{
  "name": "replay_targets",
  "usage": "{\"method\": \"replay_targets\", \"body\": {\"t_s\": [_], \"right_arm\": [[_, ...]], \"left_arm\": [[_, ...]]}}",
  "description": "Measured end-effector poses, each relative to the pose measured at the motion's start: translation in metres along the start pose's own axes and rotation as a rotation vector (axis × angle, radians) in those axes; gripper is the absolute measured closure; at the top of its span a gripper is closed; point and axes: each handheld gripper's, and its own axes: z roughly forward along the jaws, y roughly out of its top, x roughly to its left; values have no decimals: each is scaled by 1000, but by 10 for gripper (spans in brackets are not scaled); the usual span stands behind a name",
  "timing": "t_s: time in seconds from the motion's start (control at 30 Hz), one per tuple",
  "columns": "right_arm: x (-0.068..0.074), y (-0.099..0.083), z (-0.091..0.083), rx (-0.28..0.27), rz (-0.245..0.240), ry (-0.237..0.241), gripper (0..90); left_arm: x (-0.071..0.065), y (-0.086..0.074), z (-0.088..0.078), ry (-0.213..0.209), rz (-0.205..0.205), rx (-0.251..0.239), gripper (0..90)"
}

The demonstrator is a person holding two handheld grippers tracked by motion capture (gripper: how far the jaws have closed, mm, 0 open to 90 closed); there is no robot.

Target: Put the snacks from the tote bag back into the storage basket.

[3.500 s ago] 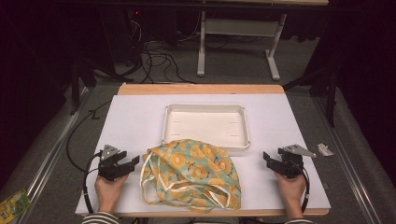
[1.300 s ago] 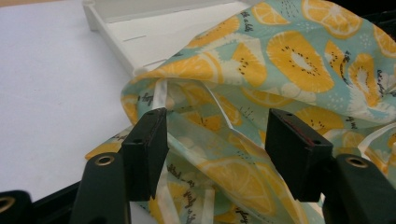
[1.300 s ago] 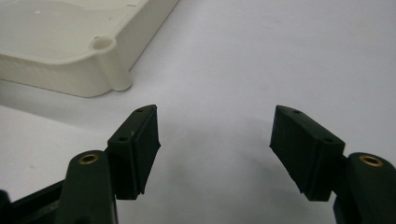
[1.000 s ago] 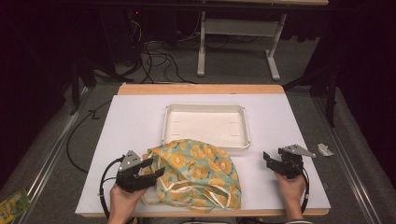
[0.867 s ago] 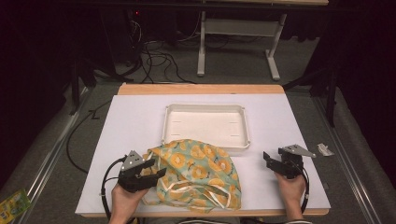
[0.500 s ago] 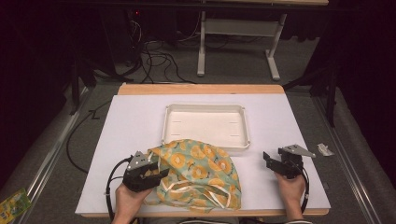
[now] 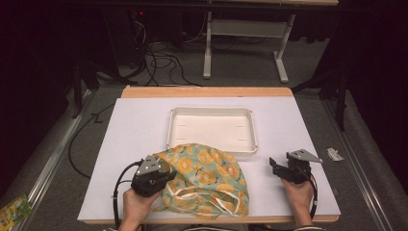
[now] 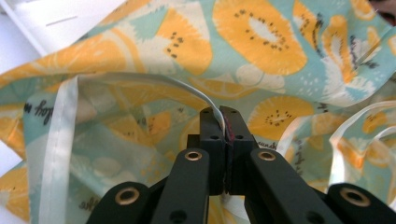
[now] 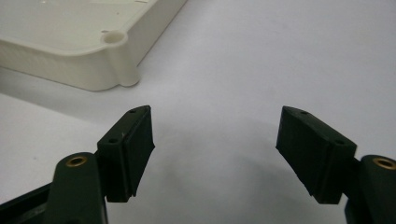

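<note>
Left tool (image 8: 222, 122) clamps cloth strap (image 8: 154, 81) | white tabletop (image 7: 134, 130) | dark room

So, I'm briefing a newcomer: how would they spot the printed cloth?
On the white table, look just in front of the empty cream tray. The crumpled cloth lies there, teal with orange citrus slices and white straps, its edge pinched by the left gripper.

Dark script on the cloth (image 8: 42, 112), perhaps "enjoy".

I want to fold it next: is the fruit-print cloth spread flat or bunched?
Bunched. The fruit-print cloth lies in a crumpled heap before the tray, its white trim looping over folds.
</note>
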Motion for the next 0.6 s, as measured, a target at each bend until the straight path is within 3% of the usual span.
{"method": "replay_targets", "body": {"t_s": [0.2, 0.37, 0.6], "right_arm": [[1, 1, 0, 11, -19, 24, 254], [5, 1, -2, 6, -39, 32, 384], [12, 1, -13, 5, -58, 130, 527]], "left_arm": [[-3, 7, -2, -7, 14, -29, 895], [-3, 10, -4, -12, 17, -56, 896], [-6, 16, -6, -24, 20, -89, 896]]}}
